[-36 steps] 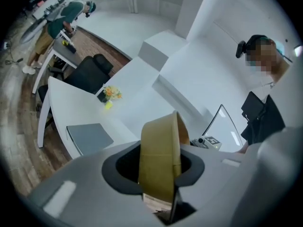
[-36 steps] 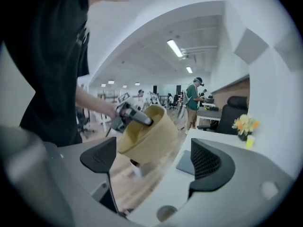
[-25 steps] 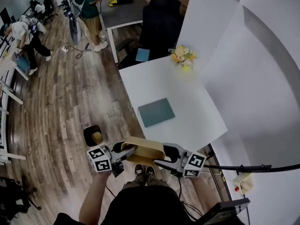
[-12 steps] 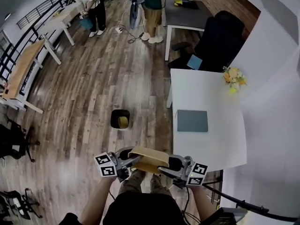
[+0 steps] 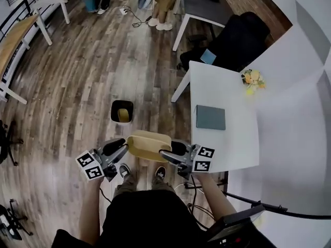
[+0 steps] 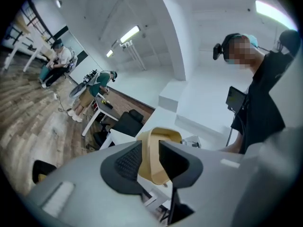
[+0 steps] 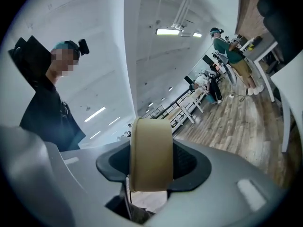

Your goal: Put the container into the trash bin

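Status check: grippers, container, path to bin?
Left gripper closing on container rim, right gripper shut on its far side. Container aloft, short of trash bin. Nothing between them on the floor.

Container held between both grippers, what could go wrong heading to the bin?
The container hangs by its rim between the left gripper, whose jaws are closing on it, and the right gripper; uneven hand movement could twist it loose.
The trash bin looks narrow and already holds a yellowish item, so the container may catch on its rim.
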